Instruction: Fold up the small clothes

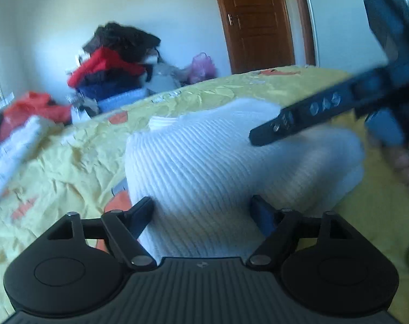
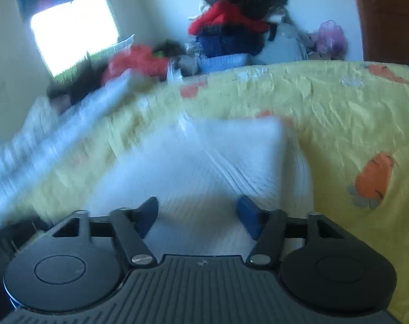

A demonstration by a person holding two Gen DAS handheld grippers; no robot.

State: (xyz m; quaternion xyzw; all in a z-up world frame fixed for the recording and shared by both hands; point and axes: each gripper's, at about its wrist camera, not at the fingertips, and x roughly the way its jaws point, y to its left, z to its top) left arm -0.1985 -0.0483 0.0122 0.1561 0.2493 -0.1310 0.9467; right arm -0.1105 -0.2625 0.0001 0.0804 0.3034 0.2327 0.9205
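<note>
A white ribbed knit garment (image 1: 204, 162) lies folded over on the yellow bedspread (image 1: 69, 162). My left gripper (image 1: 203, 210) is open, its fingers spread wide just above the garment's near end. My right gripper also shows in the left wrist view at the upper right, its finger (image 1: 299, 118) reaching over the garment. In the right wrist view the same white garment (image 2: 204, 162) is blurred by motion. My right gripper (image 2: 197, 210) is open and holds nothing, close over the cloth.
A heap of red, dark and blue clothes (image 1: 112, 64) stands beyond the bed's far edge. White cloth (image 1: 12, 148) lies at the left. A wooden door (image 1: 255, 19) is behind. A bright window (image 2: 74, 32) is at the left. Carrot prints (image 2: 374, 178) mark the bedspread.
</note>
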